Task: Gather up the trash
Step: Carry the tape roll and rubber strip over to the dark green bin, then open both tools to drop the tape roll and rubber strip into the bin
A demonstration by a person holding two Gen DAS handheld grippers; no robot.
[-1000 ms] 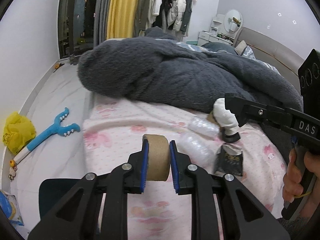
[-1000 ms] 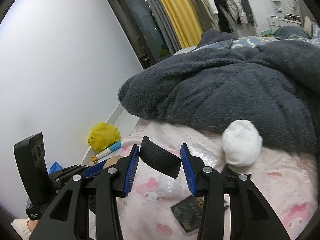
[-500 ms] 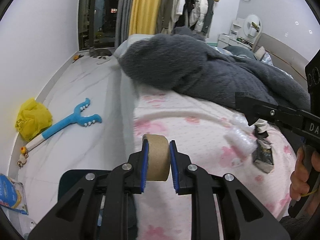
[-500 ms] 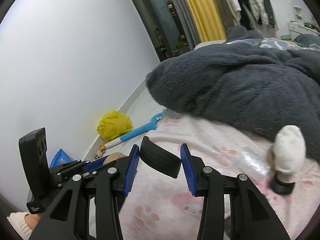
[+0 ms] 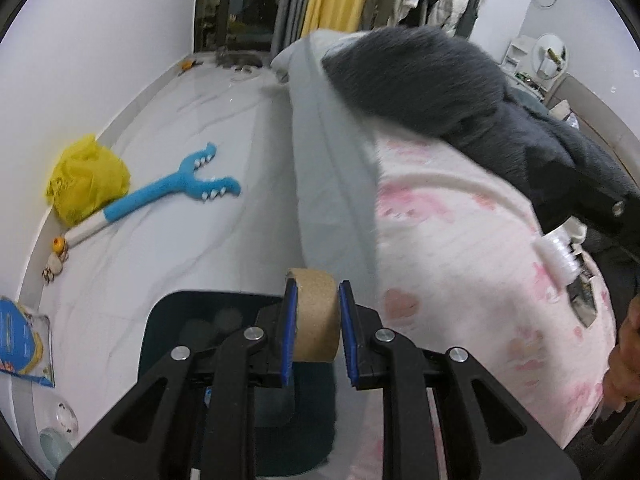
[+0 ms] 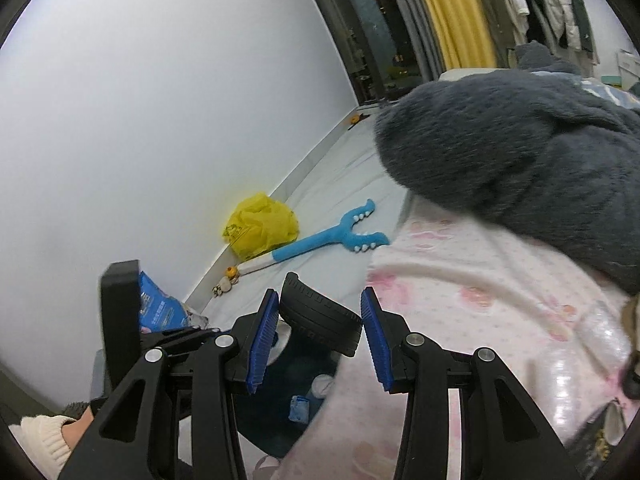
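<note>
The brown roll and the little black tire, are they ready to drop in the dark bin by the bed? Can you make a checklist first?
1. Left gripper clamped on the cardboard roll: ok, both blue pads press its sides.
2. Right gripper clamped on the black tire piece: ok, though it sits tilted between the pads.
3. Cardboard roll over the dark bin: ok, the opening shows just below and left of it.
4. Black tire piece over the bin: ok, the dark opening shows below it.
5. Room left in the bin: cannot tell, some items lie inside.
6. More trash on the pink bed sheet: not ok, a clear plastic wrap lies there.
</note>
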